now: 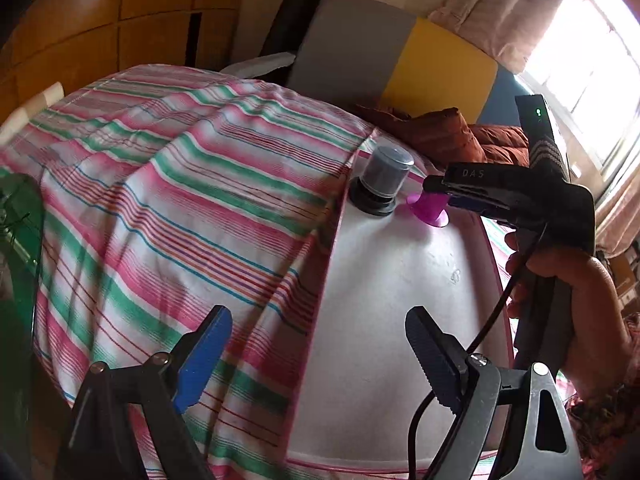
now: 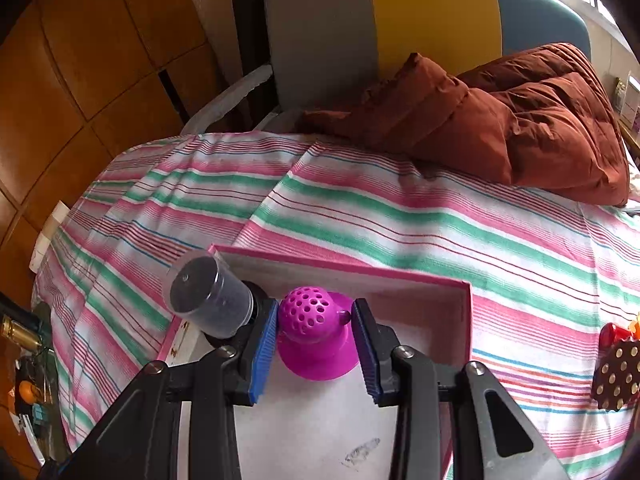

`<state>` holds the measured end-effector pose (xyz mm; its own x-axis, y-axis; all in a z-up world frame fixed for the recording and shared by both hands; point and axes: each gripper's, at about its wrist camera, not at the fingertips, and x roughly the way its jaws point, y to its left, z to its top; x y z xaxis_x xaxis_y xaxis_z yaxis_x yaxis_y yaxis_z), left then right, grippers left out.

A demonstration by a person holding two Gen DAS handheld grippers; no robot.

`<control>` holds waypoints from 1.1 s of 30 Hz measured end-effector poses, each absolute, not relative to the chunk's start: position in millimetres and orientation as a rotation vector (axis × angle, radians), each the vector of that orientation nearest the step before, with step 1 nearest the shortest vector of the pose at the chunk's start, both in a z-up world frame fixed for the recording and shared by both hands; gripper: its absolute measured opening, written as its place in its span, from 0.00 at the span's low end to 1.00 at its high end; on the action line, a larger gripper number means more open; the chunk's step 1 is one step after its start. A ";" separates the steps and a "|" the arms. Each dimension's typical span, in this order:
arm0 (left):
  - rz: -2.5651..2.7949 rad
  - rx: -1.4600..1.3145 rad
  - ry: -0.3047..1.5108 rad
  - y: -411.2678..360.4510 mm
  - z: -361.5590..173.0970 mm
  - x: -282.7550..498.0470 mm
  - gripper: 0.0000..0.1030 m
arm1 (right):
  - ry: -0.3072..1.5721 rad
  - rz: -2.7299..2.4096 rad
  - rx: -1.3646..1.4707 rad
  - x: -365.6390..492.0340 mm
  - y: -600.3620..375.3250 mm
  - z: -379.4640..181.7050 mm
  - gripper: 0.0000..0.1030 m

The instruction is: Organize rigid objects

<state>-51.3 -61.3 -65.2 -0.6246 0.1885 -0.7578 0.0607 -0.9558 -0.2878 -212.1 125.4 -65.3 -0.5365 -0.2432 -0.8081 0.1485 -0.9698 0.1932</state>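
A pink-rimmed white box (image 2: 404, 280) lies on the striped bed. In its far corner stand a grey capped jar on a black base (image 2: 208, 296) and a magenta perforated plastic piece with a flared foot (image 2: 316, 332). My right gripper (image 2: 316, 344) is around the magenta piece, its blue pads (image 2: 262, 356) touching it on both sides. In the left wrist view the jar (image 1: 384, 180), the magenta piece (image 1: 428, 208) and the right gripper (image 1: 440, 196) show at the box's (image 1: 384, 320) far end. My left gripper (image 1: 316, 360) is open and empty over the box's near part.
A rust-brown quilt (image 2: 520, 128) is heaped at the bed's far right. A brown polka-dot item with a red piece (image 2: 616, 368) lies at the right on the striped sheet (image 2: 360, 208). A grey, yellow and blue headboard (image 2: 400, 20) stands behind. A green-topped stand (image 1: 20, 240) is on the left.
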 end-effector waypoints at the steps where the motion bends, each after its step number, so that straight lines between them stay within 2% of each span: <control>1: 2.729 -1.333 -0.451 -62.4 -65.5 -51.3 0.87 | -0.149 -2.558 1.378 -212.9 124.6 -65.6 0.36; 4: 2.737 -1.335 -0.464 -64.9 -66.0 -48.9 0.87 | -0.124 -2.570 1.380 -206.9 125.3 -64.0 0.37; 12: 2.714 -1.340 -0.448 -57.5 -68.4 -42.9 0.87 | -0.247 -2.575 1.338 -167.7 153.2 -51.9 0.38; 21: 2.629 -1.302 -0.412 -30.4 -60.6 -31.6 0.87 | -0.203 -2.618 1.335 -110.6 189.1 -41.5 0.38; 24: 2.603 -1.270 -0.392 -16.8 -56.1 -24.4 0.92 | -0.200 -2.648 1.330 -87.5 205.5 -41.5 0.38; 33: 2.518 -1.242 -0.254 33.4 -50.7 -10.1 0.93 | -0.183 -2.774 1.353 -19.2 263.9 -59.0 0.38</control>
